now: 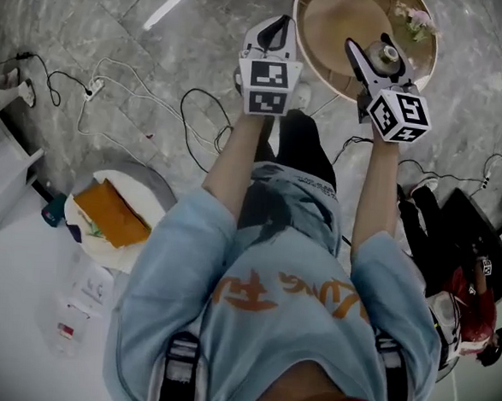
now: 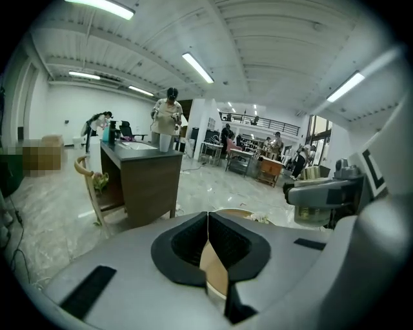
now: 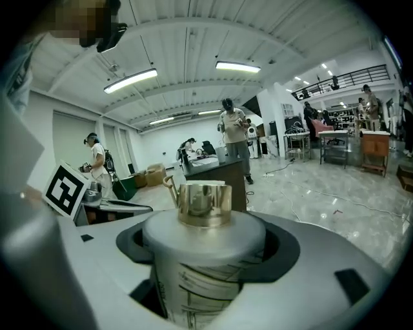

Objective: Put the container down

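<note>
The container point(image 3: 200, 283) is a frosted white jar with a shiny gold cap point(image 3: 204, 203). My right gripper point(image 3: 206, 251) is shut on its body, cap pointing away from the camera. In the head view the right gripper point(image 1: 377, 58) holds the container point(image 1: 386, 52) above the near edge of a round wooden table point(image 1: 331, 30). The left gripper point(image 1: 276, 30) hovers at the table's left edge; its black pads point(image 2: 187, 242) meet with nothing between them, so it is shut. From the left gripper view, the right gripper and the container point(image 2: 314, 214) show at the right.
A pink flower bunch point(image 1: 415, 21) lies on the table's far right. Cables point(image 1: 139, 85) run over the marble floor at left. A low round stand with an orange item point(image 1: 113, 216) sits at left, dark bags point(image 1: 455, 227) at right. A dark desk point(image 2: 145, 180) and people stand farther off.
</note>
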Demonstrator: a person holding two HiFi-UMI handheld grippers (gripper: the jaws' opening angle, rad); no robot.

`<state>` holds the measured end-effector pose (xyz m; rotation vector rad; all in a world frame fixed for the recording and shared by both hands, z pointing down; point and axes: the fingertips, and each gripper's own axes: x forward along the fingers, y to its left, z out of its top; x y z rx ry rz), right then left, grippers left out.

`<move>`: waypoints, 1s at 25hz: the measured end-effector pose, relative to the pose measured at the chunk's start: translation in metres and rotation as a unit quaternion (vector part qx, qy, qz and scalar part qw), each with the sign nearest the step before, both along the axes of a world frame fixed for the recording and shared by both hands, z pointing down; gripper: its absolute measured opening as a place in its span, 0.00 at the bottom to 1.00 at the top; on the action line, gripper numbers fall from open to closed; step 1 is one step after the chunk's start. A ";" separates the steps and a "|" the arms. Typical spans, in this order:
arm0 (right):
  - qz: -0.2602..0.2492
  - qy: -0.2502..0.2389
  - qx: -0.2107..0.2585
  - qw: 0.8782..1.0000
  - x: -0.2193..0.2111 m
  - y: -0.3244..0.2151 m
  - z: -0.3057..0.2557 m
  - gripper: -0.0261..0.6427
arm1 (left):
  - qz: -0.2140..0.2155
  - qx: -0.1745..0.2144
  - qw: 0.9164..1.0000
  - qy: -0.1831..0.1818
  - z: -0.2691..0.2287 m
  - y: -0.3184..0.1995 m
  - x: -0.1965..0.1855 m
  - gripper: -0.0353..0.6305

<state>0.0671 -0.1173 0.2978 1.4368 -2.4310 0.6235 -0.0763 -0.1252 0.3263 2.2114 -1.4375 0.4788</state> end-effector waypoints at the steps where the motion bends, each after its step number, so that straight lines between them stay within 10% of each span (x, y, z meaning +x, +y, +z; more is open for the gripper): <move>1: -0.002 0.004 0.000 1.000 0.001 -0.004 0.011 0.58 | 0.006 0.000 1.000 -0.001 0.010 -0.003 0.001 0.10; 18: -0.044 -0.009 -0.117 0.992 0.006 0.092 0.216 0.58 | 0.078 -0.067 0.995 -0.012 0.188 0.035 0.050 0.10; 25: -0.095 0.053 -0.054 0.993 -0.014 0.064 0.264 0.58 | 0.063 -0.086 0.994 -0.009 0.249 0.028 0.048 0.10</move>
